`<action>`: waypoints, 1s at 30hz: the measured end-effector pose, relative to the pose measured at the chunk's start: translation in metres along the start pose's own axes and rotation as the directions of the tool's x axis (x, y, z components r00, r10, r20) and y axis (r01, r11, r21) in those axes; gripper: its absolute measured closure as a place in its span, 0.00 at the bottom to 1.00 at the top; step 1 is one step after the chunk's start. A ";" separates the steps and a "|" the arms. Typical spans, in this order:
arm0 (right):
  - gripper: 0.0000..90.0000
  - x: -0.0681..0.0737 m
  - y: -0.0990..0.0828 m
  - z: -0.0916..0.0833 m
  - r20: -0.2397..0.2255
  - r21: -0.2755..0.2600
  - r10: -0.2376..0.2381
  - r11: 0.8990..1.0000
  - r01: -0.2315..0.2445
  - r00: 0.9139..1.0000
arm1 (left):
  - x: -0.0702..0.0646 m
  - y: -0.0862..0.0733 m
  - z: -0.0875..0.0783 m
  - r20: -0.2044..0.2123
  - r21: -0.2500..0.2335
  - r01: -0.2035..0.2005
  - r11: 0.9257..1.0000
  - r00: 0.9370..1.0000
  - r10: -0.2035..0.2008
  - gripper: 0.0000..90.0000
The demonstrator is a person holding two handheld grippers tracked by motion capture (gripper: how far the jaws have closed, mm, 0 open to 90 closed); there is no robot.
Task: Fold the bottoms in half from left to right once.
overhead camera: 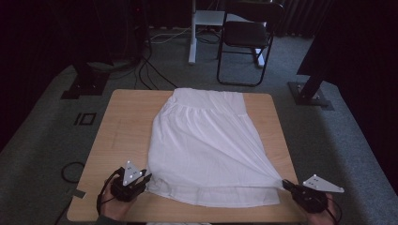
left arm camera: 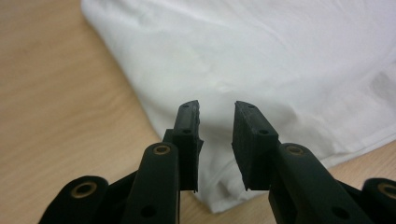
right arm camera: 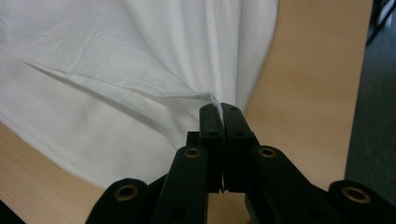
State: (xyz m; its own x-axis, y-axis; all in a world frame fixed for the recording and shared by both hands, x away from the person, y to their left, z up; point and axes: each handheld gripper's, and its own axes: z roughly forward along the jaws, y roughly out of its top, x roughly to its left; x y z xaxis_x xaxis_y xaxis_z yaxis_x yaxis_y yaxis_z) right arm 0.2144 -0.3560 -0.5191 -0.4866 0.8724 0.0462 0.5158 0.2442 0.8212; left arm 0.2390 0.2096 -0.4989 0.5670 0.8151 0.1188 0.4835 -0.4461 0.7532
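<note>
Dim room, grey carpet, black folding chair (overhead camera: 246, 35) behind a light wooden table (overhead camera: 122, 136). White skirt (overhead camera: 206, 145) lies flat across the table middle, waistband at the far edge, hem toward the person. Right gripper (overhead camera: 286, 184) is clamped on the near-right hem corner, jaws pressed together with a pinch of cloth between them; fabric fans out taut from that point toward the waistband. Left gripper (overhead camera: 148, 177) sits at the near-left hem corner, jaws a narrow gap apart, nothing pinched, hem just beyond and below the tips. My read: step in hand is getting both hem corners for a fold or spread. Do it well: drop the left tips lower, take both layers at the corner, close fully before lifting, keep right tension light so the skirt doesn't slide off the table.
</note>
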 end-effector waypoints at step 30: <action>0.52 -0.043 0.101 0.174 -0.009 0.073 0.138 0.988 -0.137 0.990 | 0.063 0.049 0.130 -0.002 0.112 0.172 0.979 0.985 -0.173 0.55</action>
State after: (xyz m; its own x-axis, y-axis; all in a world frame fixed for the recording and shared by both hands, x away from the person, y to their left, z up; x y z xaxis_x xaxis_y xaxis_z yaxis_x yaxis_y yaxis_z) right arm 0.4100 -0.2949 -0.5367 -0.4167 0.8941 0.1643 0.6276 0.1522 0.7635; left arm 0.3856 0.1912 -0.5389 0.4738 0.8806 -0.0123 0.6453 -0.3376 0.6853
